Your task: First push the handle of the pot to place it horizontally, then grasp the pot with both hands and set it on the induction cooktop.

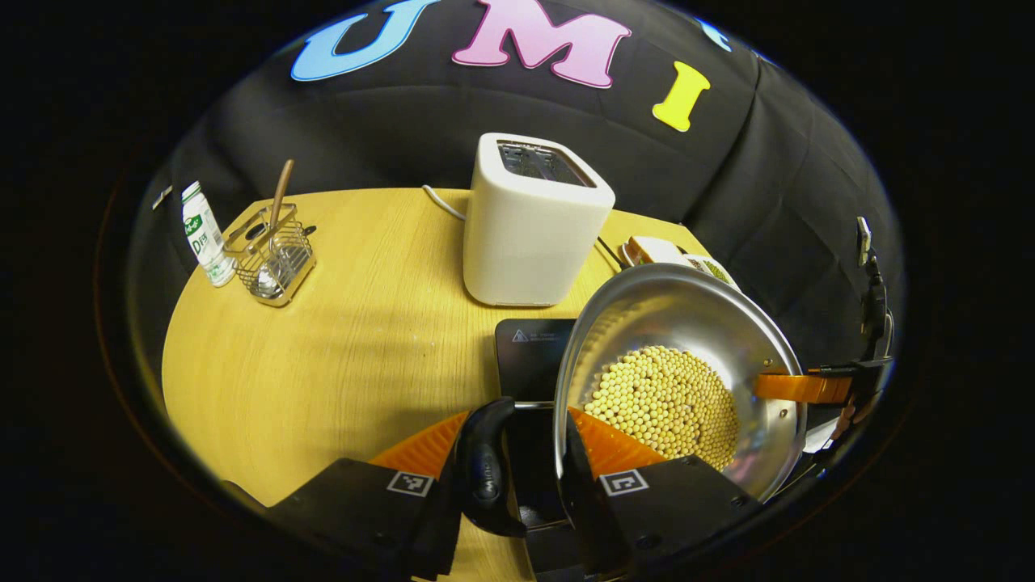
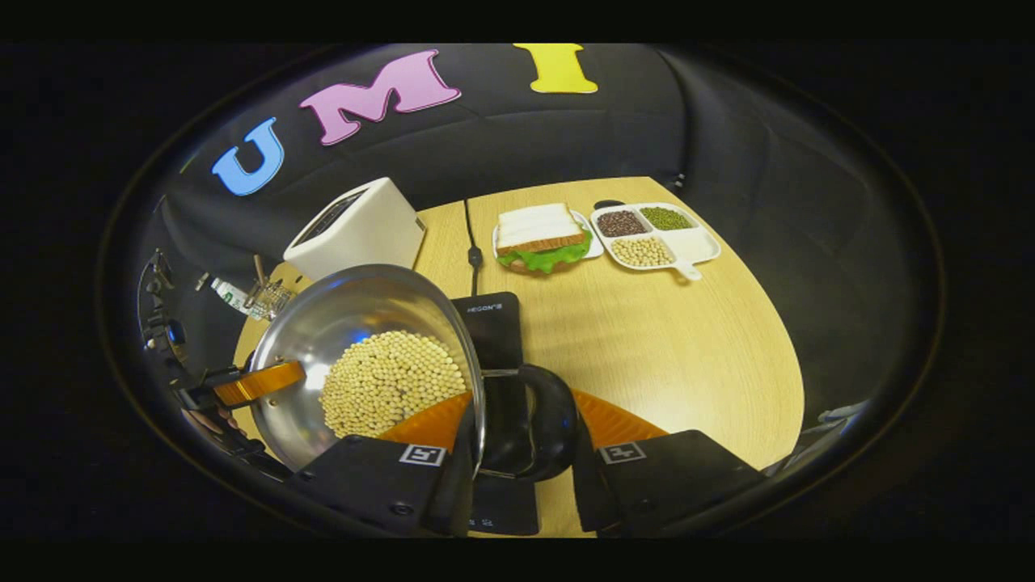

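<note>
Above the cooktop (image 1: 530, 356), the pot (image 1: 679, 372) level, handles side to side, each tongs (image 1: 521, 477) (image 2: 517, 453) clamped on a rim handle.

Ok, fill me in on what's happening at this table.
A person holds a steel pot of pale beans by its two black handles, one claw on each: the left claw and the right claw. The pot is tilted and held above the black induction cooktop, beside the white toaster.

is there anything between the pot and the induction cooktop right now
Nothing visible. The pot, gripped at both handles, hangs over the black induction cooktop, whose bare surface shows beneath the rim. The toaster stands behind it.
</note>
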Tool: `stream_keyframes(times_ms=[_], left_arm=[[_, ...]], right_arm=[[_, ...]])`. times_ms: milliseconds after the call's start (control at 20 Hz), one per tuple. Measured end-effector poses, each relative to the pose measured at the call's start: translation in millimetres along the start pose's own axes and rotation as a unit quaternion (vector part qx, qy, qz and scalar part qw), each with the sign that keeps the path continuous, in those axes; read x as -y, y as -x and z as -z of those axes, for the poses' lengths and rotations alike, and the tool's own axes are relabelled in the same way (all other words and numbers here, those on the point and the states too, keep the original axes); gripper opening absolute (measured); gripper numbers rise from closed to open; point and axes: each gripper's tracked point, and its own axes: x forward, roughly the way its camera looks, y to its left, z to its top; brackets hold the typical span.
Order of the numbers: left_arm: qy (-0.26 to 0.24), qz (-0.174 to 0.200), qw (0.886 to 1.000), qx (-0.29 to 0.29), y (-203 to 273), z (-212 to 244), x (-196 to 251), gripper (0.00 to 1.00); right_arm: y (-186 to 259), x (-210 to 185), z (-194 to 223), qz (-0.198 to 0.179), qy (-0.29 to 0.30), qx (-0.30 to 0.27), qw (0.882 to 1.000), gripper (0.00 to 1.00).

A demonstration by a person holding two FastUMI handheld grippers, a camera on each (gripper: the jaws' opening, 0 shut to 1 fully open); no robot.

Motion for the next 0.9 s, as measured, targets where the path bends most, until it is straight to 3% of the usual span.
stream_keyframes(times_ms=[900], left_arm=[[0.003, -0.018, 1.0, -0.007, 3.2, -0.5, -2.2, 0.65]], right_arm=[[-7.0, -1.7, -6.7, -0.028, -0.016, 0.016, 0.999, 0.59]])
